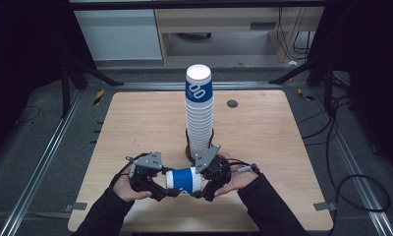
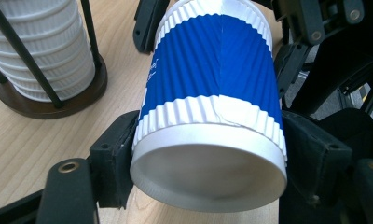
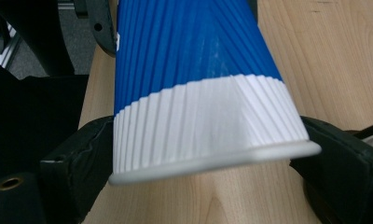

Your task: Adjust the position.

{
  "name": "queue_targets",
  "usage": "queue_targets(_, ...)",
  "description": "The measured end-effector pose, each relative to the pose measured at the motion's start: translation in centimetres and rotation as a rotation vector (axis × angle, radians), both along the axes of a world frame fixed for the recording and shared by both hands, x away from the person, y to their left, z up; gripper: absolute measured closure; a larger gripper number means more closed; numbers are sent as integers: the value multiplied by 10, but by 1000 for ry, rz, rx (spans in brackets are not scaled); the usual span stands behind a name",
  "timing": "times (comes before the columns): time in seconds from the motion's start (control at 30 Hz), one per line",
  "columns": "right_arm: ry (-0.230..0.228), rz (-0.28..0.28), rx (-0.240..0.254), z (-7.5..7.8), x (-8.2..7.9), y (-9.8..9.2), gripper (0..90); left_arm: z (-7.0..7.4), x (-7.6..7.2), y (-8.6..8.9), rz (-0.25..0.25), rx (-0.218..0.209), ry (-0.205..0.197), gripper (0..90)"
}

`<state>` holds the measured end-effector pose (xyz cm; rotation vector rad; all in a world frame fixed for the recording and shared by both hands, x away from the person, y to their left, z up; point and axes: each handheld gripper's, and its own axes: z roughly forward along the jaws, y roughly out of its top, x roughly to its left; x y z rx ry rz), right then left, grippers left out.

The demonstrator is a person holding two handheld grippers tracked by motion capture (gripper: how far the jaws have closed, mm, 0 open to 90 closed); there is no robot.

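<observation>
in the high view, a single blue and white cup (image 1: 183, 179) is held lying on its side between the left tongs (image 1: 161, 189) and the right tongs (image 1: 198, 191), low over the near edge of the table (image 1: 135, 128). behind it, at the middle of the table, a tall stack of cups (image 1: 199, 113) is seen standing upside down in a dark wire holder (image 1: 190, 150), so one cup is judged to be already separated from the stack.

in the left gripper view, the narrow base end of the cup (image 2: 210, 116) is seen clamped between the two black jaws, whose pads are pressed against its white ribbed band on both sides. the lower part of the stack (image 2: 42, 46) and the round wooden base of the holder (image 2: 49, 100) are seen at the upper left, well apart from the held cup. the right tongs (image 2: 287, 60) are seen farther off at the wide end.

in the right gripper view, the wide rim end of the cup (image 3: 198, 93) is seen between the jaws; the pads are seen just beside the rim, and a firm press cannot be told, so these tongs are read as let go and apart.

the handover to the left tongs is judged almost done; the setting down of the cup is left.
</observation>
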<state>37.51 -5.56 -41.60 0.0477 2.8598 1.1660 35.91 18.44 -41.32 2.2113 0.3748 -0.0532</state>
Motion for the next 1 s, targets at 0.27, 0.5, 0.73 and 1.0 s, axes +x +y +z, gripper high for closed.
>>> queue_targets(0.27, 5, -64, 73, 12, 1, -23, 65, 2, 4, 11, 39, -29, -9, 256)
queue_targets(0.5, 10, -125, 170, 13, 0, -42, 96, 3, 5, 15, 61, -84, -24, 255)
queue_targets(0.73, 64, -177, 266, 11, 1, -59, 97, 6, 5, 19, 71, -142, -46, 255)
queue_targets(1.0, 66, -208, 332, 9, -2, -67, 95, 8, 5, 21, 69, -217, -49, 255)
